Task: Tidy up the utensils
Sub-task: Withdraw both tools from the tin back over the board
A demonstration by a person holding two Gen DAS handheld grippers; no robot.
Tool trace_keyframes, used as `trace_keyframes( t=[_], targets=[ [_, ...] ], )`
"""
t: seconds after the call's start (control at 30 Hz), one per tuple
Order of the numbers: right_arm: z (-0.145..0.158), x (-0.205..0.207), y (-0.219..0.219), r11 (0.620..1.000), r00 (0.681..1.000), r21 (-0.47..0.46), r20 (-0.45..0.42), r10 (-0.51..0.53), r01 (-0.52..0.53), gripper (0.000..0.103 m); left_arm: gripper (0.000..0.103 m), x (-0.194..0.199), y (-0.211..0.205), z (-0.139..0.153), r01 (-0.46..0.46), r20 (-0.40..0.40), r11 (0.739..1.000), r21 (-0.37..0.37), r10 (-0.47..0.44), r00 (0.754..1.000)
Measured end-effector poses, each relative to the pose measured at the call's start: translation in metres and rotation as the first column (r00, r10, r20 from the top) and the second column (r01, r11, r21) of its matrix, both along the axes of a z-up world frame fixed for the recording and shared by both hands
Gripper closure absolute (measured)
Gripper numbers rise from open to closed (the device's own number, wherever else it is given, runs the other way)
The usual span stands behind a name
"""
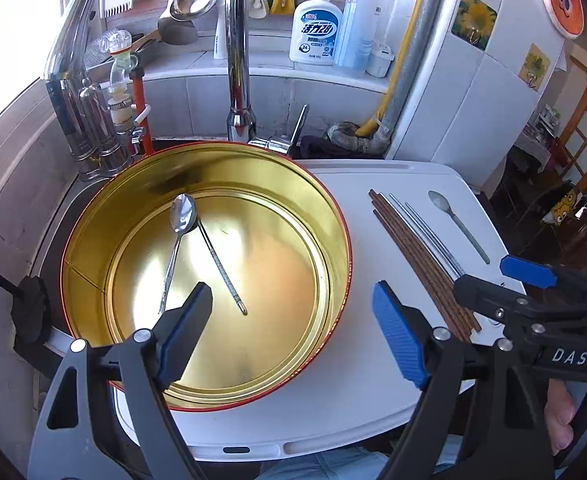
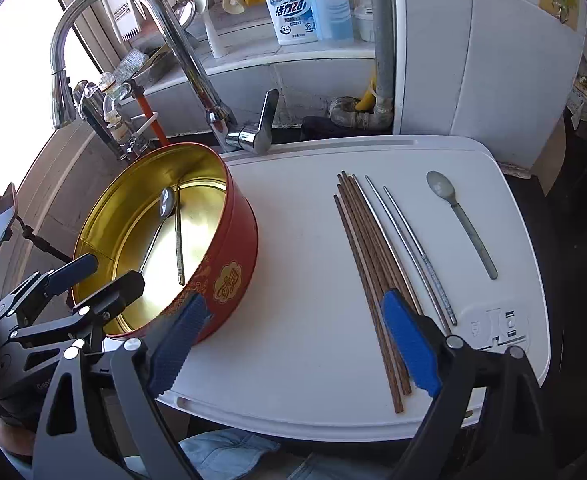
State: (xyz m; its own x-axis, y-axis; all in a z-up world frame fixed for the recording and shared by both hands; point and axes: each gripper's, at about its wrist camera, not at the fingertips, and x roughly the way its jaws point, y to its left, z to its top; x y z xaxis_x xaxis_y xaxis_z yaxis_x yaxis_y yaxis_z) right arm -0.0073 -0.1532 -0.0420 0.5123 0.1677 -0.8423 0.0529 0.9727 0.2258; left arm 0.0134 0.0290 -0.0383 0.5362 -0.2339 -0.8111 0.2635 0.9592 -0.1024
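A round red tin [image 2: 229,280] with a gold inside [image 1: 93,264] stands on the left of a white board [image 2: 293,220]. In it lie a metal spoon [image 1: 181,216] and one metal chopstick [image 1: 223,268]. On the board's right lie several wooden chopsticks [image 2: 367,256], two metal chopsticks [image 2: 409,248] and a grey-green spoon [image 2: 465,224]. My left gripper [image 1: 291,300] hangs open and empty over the tin's near right rim. My right gripper [image 2: 293,308] is open and empty above the board, its right finger over the near ends of the wooden chopsticks.
A chrome faucet [image 1: 235,60] rises behind the tin, with a soap bottle [image 1: 315,28] and hanging tools on the ledge. A white cabinet [image 1: 473,100] stands at the back right. A phone on a holder [image 2: 3,216] sits at the left. The board's front edge [image 1: 333,420] is near.
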Motion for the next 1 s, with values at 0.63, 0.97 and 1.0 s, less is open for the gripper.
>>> trace_keyframes(
  t=[0.63, 0.97, 1.0],
  targets=[
    [-0.028, 0.013, -0.132, 0.992, 0.991, 0.028, -0.055, 0.121, -0.120, 0.012, 0.023, 0.000, -0.138, -0.036, 0.004, -0.217, 1.000, 0.024, 0.002, 0.976],
    [-0.055, 0.031, -0.123, 0.980, 0.980, -0.125, -0.144, 0.139, -0.158, 0.022, 0.029, 0.025, -0.152, -0.085, 0.134, -0.327, 0.989, 0.064, -0.106, 0.939],
    [-0.060, 0.033, -0.122, 0.976, 0.975, -0.129, -0.161, 0.152, -0.173, 0.023, 0.036, 0.027, -0.152, -0.089, 0.141, -0.336, 0.988, 0.063, -0.112, 0.935]
  ],
)
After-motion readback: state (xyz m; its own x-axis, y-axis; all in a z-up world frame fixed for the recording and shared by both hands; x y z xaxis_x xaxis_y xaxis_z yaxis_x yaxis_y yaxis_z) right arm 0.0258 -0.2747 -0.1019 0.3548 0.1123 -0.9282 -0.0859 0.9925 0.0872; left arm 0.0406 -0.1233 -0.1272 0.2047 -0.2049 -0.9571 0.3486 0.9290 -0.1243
